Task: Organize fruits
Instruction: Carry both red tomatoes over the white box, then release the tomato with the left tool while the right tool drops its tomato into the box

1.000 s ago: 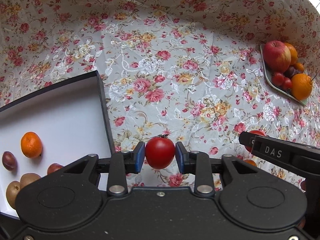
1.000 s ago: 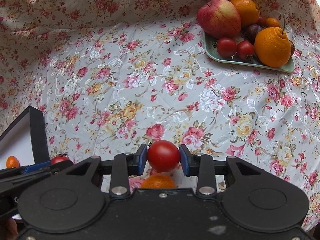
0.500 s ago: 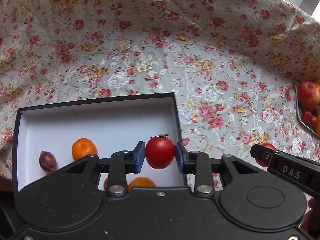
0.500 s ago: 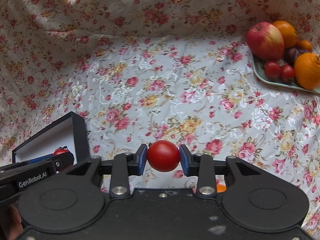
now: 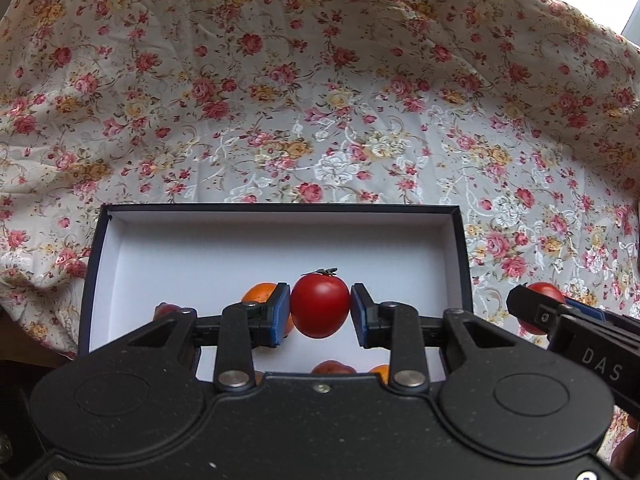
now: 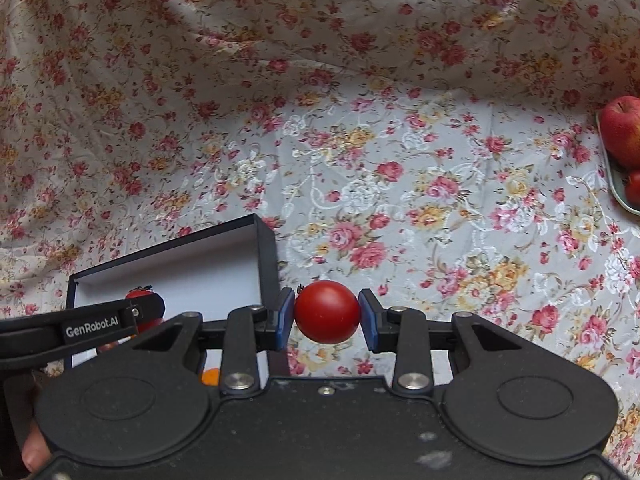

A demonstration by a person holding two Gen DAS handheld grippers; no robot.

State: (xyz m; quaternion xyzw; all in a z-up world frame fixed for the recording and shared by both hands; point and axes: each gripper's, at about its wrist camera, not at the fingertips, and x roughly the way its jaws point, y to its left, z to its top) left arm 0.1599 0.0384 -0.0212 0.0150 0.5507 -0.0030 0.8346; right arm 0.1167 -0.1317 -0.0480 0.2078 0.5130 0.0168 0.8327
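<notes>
The left tool (image 5: 320,312) is clenched on a small, round, glossy red tomato (image 5: 320,305) with a dried stem on top, its blue pads (image 5: 281,312) pressing both sides. That tomato hangs over the open, shallow rectangular box (image 5: 280,236), dark navy outside and white inside, which sits on the worktop's cloth of pale fabric printed with red and yellow roses (image 5: 320,120). Inside the box, partly hidden behind the left tool, lie a round orange citrus fruit (image 5: 260,293), a second orange fruit (image 5: 380,372) and a reddish fruit (image 5: 332,368) near the front; a further dark red fruit (image 5: 164,309) shows only as a sliver, so its kind cannot be told.

The right tool (image 6: 327,312) grips a second smooth red tomato (image 6: 327,311) between its blue pads (image 6: 286,314). It is held above the floral cloth just beside the box's right wall (image 6: 267,264), outside the box.

At the far right edge of the right wrist view, a pale green tray (image 6: 616,188) carries a large red apple (image 6: 622,132) and another small red fruit (image 6: 634,188), well apart from the box.
</notes>
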